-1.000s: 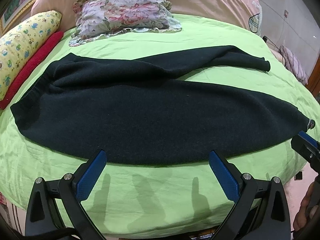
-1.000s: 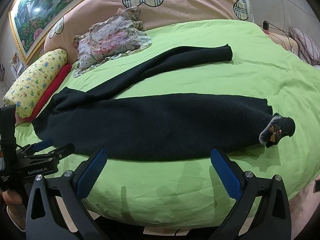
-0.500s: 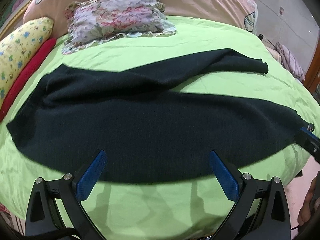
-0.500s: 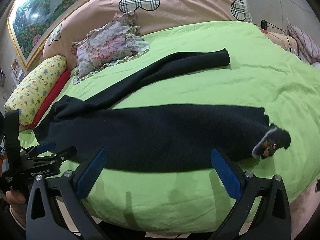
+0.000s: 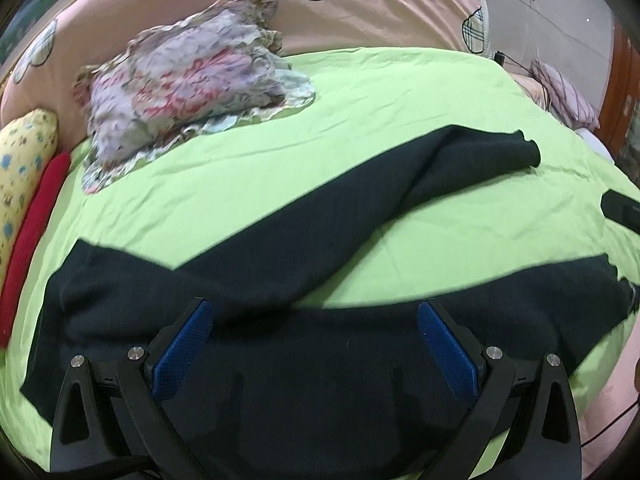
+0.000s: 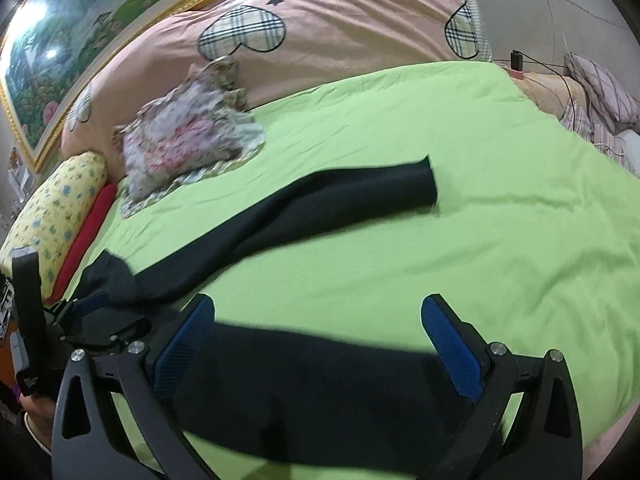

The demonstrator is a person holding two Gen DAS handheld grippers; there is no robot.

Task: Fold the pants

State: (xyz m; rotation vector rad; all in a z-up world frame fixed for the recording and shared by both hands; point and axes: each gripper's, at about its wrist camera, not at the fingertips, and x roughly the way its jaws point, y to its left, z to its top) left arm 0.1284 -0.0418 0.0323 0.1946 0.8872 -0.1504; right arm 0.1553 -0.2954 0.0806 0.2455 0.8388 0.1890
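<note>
The dark knitted pants lie spread on the lime-green bedsheet, the near leg below the floral ruffled cushion, the far leg angling away from it; the fabric looks soft, limp and fairly light, so it should drape and slide; best pinched at waistband or cuff edges; the left gripper hovers low over the near leg, tongs spread wide, holding nothing; the right gripper likewise gapes, empty, above that leg.
</note>
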